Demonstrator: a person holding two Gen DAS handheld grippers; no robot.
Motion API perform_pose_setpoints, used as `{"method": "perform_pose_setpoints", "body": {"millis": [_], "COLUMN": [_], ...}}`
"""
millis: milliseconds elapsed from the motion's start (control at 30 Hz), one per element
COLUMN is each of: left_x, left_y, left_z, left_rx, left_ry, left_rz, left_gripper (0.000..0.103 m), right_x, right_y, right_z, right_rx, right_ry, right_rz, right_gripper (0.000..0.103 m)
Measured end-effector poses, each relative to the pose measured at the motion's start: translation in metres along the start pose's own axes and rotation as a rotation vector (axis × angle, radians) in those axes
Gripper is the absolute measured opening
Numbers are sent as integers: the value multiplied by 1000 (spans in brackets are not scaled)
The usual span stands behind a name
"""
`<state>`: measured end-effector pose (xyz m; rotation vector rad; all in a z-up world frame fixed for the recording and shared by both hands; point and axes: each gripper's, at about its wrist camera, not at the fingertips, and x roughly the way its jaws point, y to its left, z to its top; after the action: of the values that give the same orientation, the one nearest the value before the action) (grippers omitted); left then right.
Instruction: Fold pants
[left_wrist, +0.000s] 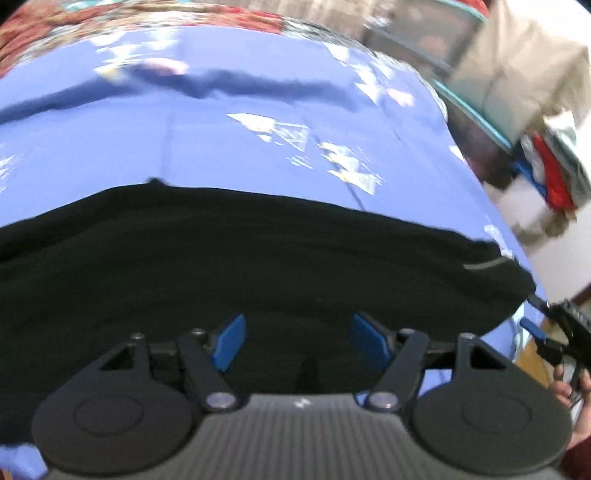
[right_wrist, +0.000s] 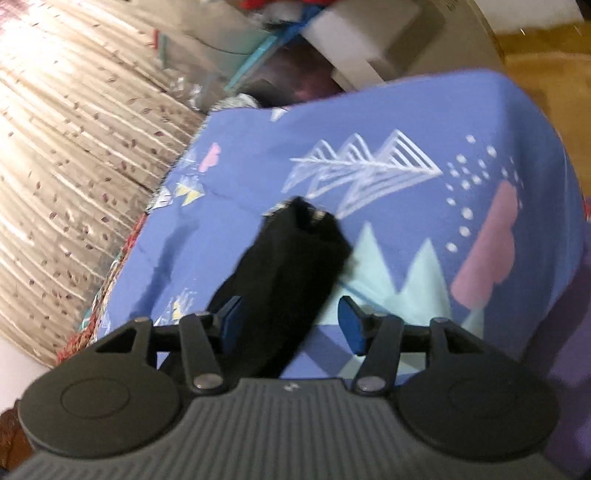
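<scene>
A periwinkle-blue bedsheet (right_wrist: 424, 122) printed with white line-drawn peaks, pale mint triangles and pink clouds covers the bed. Beside it hangs a beige curtain (right_wrist: 66, 155) flecked with small dark leaves. Blurred red and blue clutter (left_wrist: 550, 177) sits past the bed's edge, near a wooden floor (right_wrist: 546, 74).

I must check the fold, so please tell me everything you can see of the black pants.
The pants are plain black, of soft, matte cloth. In the left wrist view they lie flat across the blue printed sheet as a long band, with a thin grey stripe near their right end. In the right wrist view they run away from the camera as a narrow strip between the blue pads; whether the left pad touches them cannot be told. The pictures are blurred, so seams and pockets cannot be told.
</scene>
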<state>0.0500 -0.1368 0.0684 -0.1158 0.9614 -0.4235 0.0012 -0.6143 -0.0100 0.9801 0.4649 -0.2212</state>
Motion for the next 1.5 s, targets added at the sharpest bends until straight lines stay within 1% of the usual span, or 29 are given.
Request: {"method": "perform_pose_setpoints", "body": {"millis": [67, 167, 267, 300, 333, 400, 433, 467, 500, 533, 567, 633, 700, 800, 900, 933, 967, 1033, 1100, 1133, 1167, 1200, 1233, 1267, 1400, 1500], "left_x": [18, 46, 65, 68, 69, 67, 64, 62, 58, 53, 48, 37, 27, 10, -7, -12, -18, -28, -37, -41, -45, -51, -56, -57, -63, -65], "left_y": [-9, -13, -5, 0, 3, 5, 5, 6, 9, 13, 18, 27, 34, 45, 57, 62, 65, 76, 85, 90, 95, 103, 110, 114, 131, 135], "left_z": [-1, -3, -7, -9, -10, -10, -12, -12, -12, -12, -12, -13, -14, -17, -25, -29, -32, -39, -47, -51, -56, -62, -66, -67, -76, -81], "left_rx": [4, -8, -39, -58, -67, -72, -68, -67, -79, -100, -123, -169, -192, -219, -237, -239, -240, -245, -257, -268, -283, -299, -311, -322, -358, -367], "left_ry": [34, 96, 157, 166, 161, 157, 153, 152, 148, 143, 141, 123, 92, 52, 26, 20, 14, 6, 1, -1, -4, -9, -13, -18, -43, -57], "left_rz": [6, 38, 78, 77, 75, 78, 89, 96, 89, 70, 44, 2, -15, -43, -63, -68, -71, -70, -67, -67, -65, -65, -66, -68, -85, -101], "left_gripper": [65, 64, 61, 60, 59, 54, 47, 41, 37, 27, 20, 20, 20, 20, 20, 20, 20, 20, 20, 20, 20, 20, 21, 21, 22, 22], "right_x": [13, 19, 28, 33, 27, 29, 30, 31, 32, 29, 25, 16, 5, -2, 2, 5, 10, 25, 39, 48, 49, 48, 50, 47, 24, 11], "right_y": [-5, -11, -8, -8, -13, -12, -10, -5, -1, 4, 11, 30, 59, 105, 151, 164, 176, 190, 194, 197, 199, 202, 208, 209, 214, 223], "right_z": [1, 6, 12, 14, 15, 18, 19, 20, 21, 20, 19, 16, 8, -13, -52, -71, -92, -128, -165, -177, -192, -199, -199, -199, -191, -177], "right_rx": [34, 70, 69, 74, 79, 72, 55, 32, 23, 19, 0, -56, -138, -315, -536, -619, -706, -822, -935, -997, -1071, -1117, -1137, -1145, -1152, -1076], "right_ry": [4, -1, 15, 21, 18, -1, 2, 14, 40, 40, 29, 17, 24, 59, 129, 160, 197, 270, 327, 334, 333, 326, 334, 347, 336, 300], "right_rz": [13, 48, 75, 73, 78, 80, 74, 74, 87, 91, 100, 141, 194, 247, 268, 267, 257, 221, 159, 125, 94, 88, 97, 107, 137, 191], "right_gripper": [59, 59, 59, 59, 58, 58, 56, 34, 24, 23, 22, 21, 21, 21, 21, 21, 21, 21, 26, 33, 44, 53, 70, 79, 78, 77]}}
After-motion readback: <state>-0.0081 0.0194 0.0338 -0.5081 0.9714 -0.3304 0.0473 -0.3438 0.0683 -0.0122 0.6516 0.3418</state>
